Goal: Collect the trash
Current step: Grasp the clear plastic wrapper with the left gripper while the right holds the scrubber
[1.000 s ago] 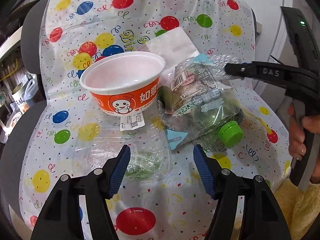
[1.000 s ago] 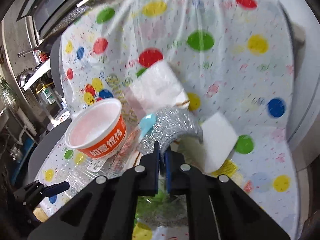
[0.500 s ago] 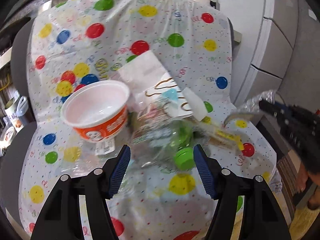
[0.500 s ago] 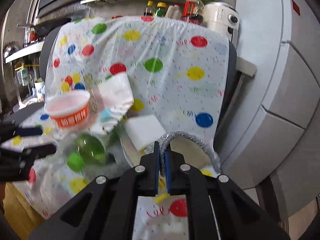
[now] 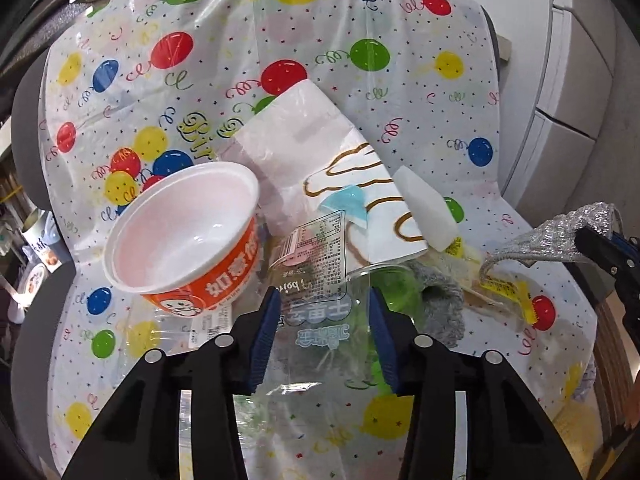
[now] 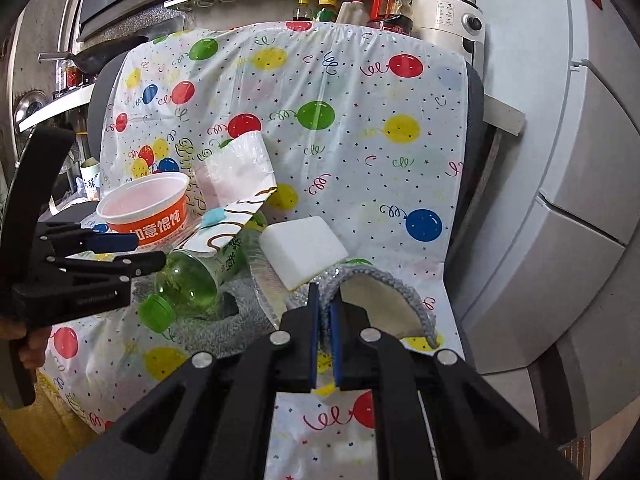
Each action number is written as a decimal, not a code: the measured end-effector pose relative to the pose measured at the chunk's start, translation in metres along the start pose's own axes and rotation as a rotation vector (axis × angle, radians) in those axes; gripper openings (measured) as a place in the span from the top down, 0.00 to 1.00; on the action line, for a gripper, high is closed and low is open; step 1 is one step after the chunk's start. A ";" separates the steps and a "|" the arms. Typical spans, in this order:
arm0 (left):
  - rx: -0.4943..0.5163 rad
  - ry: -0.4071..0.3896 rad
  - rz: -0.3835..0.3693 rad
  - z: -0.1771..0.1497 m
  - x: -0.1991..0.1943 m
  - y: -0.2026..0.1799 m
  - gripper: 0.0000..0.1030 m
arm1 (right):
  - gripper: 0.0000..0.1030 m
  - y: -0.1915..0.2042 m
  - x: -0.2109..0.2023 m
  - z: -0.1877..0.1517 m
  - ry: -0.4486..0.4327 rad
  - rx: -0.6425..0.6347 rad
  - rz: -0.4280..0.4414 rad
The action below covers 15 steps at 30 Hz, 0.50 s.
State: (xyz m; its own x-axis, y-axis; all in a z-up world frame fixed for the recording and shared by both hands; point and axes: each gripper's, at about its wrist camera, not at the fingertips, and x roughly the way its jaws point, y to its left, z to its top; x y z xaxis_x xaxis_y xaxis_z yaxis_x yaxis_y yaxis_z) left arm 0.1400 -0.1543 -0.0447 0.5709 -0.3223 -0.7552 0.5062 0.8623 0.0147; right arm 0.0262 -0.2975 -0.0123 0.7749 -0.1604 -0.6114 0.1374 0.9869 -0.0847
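Pinching a silver scrubber at the surface's right edge, the right claw is clenched; the left claw is spread around a clear bottle.

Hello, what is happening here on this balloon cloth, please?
A person is collecting trash with two handheld grippers. The right gripper is shut on a silver scrubbing pad, lifted off the pile. The left gripper is open, around the green plastic bottle. The orange bowl lies beside it.
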 end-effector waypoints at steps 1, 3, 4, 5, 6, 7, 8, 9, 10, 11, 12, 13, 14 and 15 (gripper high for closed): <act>0.001 0.005 0.017 0.000 0.001 0.003 0.57 | 0.95 0.001 0.000 0.000 0.000 0.001 0.003; 0.015 0.014 0.068 -0.002 0.003 0.010 0.58 | 0.95 0.002 -0.001 0.000 -0.001 -0.001 0.004; 0.015 0.017 0.081 -0.003 0.003 0.014 0.61 | 0.95 0.003 -0.001 0.001 -0.001 -0.003 0.004; 0.012 0.019 0.084 -0.003 0.004 0.017 0.63 | 0.95 0.004 -0.001 0.001 0.000 -0.005 0.005; 0.004 0.021 0.085 -0.004 0.003 0.021 0.69 | 0.95 0.005 -0.001 0.001 0.000 -0.007 0.007; -0.008 0.019 0.079 -0.004 0.001 0.026 0.78 | 0.95 0.006 -0.001 0.002 -0.001 -0.009 0.008; -0.015 0.014 0.072 -0.004 -0.002 0.030 0.81 | 0.95 0.007 -0.001 0.002 -0.002 -0.009 0.008; -0.022 0.009 0.063 -0.004 -0.004 0.033 0.90 | 0.95 0.008 0.000 0.004 -0.003 -0.006 0.012; -0.033 -0.002 0.037 -0.004 -0.007 0.036 0.97 | 0.95 0.008 -0.001 0.005 -0.007 -0.001 0.016; -0.044 -0.012 0.020 -0.003 -0.010 0.039 0.99 | 0.95 0.007 -0.001 0.006 -0.013 0.006 0.021; -0.052 -0.028 0.007 -0.002 -0.015 0.041 0.99 | 0.95 0.007 -0.002 0.009 -0.018 0.014 0.024; -0.056 -0.048 -0.006 -0.001 -0.020 0.041 1.00 | 0.95 0.006 -0.002 0.010 -0.022 0.018 0.027; -0.066 -0.072 -0.024 0.000 -0.028 0.042 1.00 | 0.95 0.005 -0.003 0.011 -0.027 0.022 0.031; -0.078 -0.089 -0.036 0.002 -0.035 0.042 1.00 | 0.95 0.004 -0.004 0.013 -0.031 0.027 0.035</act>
State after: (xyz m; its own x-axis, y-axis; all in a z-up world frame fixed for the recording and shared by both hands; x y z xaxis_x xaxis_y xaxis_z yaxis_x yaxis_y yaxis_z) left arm 0.1425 -0.1075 -0.0165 0.6101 -0.3842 -0.6930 0.4779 0.8760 -0.0649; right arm 0.0316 -0.2929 0.0004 0.7981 -0.1269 -0.5890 0.1262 0.9911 -0.0426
